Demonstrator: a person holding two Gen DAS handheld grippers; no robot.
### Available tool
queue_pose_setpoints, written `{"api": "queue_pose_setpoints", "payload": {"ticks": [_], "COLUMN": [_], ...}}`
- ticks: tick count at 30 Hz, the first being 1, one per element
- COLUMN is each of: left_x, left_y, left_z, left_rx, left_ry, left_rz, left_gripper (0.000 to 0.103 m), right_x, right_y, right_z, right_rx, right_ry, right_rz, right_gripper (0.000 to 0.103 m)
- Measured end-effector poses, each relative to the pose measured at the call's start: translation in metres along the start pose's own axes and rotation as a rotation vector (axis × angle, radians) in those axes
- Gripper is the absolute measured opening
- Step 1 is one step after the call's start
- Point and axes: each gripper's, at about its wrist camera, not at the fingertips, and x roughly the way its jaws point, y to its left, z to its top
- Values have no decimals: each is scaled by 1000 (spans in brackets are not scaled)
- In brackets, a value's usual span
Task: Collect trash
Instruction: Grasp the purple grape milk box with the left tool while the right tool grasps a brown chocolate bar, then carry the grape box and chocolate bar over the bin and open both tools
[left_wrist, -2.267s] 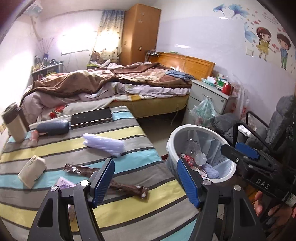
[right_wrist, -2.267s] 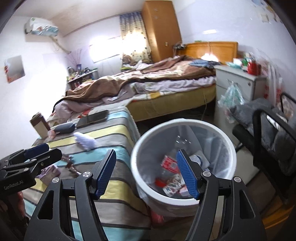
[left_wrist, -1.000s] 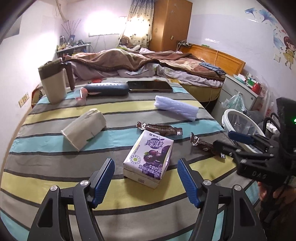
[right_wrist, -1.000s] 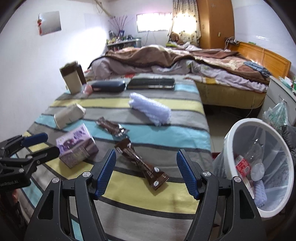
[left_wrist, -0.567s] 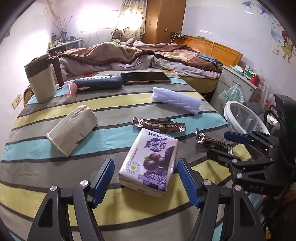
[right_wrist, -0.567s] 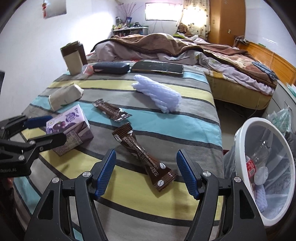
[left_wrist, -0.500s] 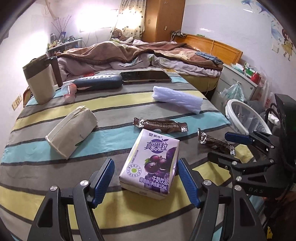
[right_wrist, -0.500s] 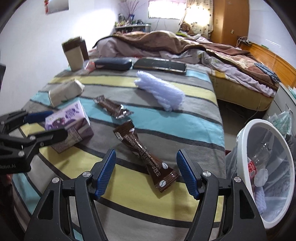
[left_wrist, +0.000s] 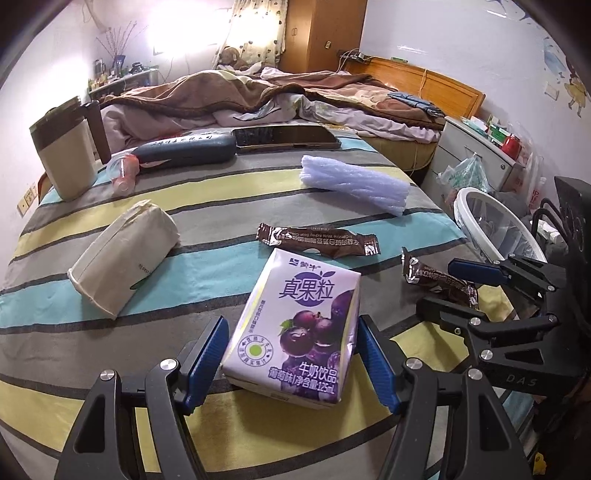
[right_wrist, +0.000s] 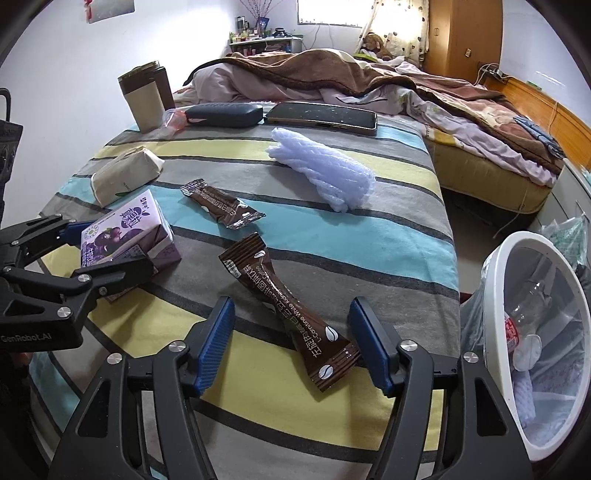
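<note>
1. Left wrist view: the left gripper (left_wrist: 290, 356) stands with its jaws apart around the near end of the purple milk carton (left_wrist: 301, 328), which lies flat on the striped cloth (left_wrist: 110, 406). The right pad (left_wrist: 373, 365) looks at or almost on the carton's edge, the left pad (left_wrist: 207, 354) clear of it. Closing so unevenly could skew the carton, or crush it and squeeze out any dregs.
2. Right wrist view: the right gripper (right_wrist: 291, 343) has just been closing its jaws, yet they are not clamped; the brown coffee sachet (right_wrist: 284, 306) lies slantwise between them, its lower end near the right pad (right_wrist: 367, 345). A flat, slippery sachet may slide out, or the pads may pinch cloth with it.
3. Same view: the white bin (right_wrist: 532, 332) stands beside the table's right edge, holding a bottle. A loose grip could drop the sachet short of its rim.
</note>
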Motion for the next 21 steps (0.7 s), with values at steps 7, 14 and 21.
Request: {"api": "queue_pose_setpoints", "payload": {"ticks": [7, 14, 21], "left_x": [-2, -5, -7], "left_y": [0, 3, 3], "left_z": [0, 0, -1], "left_rx": [-5, -24, -25], "left_ry": [-15, -29, -34], "left_rz": [25, 22, 24], "left_gripper": [64, 64, 63], "right_x": [-2, -3, -3], "right_y": [9, 11, 12], "right_z": [-1, -1, -2], "right_rx": [-32, -35, -13], "right_ry": [-5, -7, -14], "right_rz": [25, 39, 46], "right_gripper": [40, 26, 19]}}
